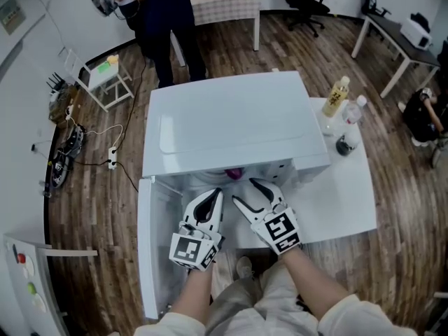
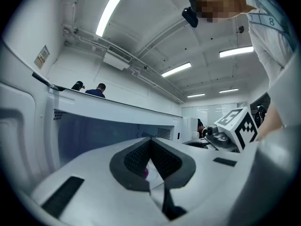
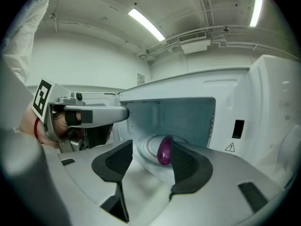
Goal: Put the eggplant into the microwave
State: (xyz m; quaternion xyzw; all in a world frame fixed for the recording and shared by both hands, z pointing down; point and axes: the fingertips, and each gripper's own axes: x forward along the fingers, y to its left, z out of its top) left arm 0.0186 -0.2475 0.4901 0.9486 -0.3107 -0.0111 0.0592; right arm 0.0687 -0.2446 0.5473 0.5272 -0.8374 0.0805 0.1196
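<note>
Two forearms hold left gripper [image 1: 215,194] beside right gripper [image 1: 245,191], facing microwave [image 1: 231,117].

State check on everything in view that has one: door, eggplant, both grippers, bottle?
microwave door: swung open
eggplant: inside the microwave, on its turntable, not held
left gripper: shut, empty
right gripper: open, empty
yellow bottle: upright on the table

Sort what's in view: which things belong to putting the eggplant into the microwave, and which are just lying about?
Job: eggplant, on the turntable inside; microwave, door open; left gripper, shut; right gripper, open, empty.
Lying about: yellow bottle, clear bottle, on the table beside the microwave.
</note>
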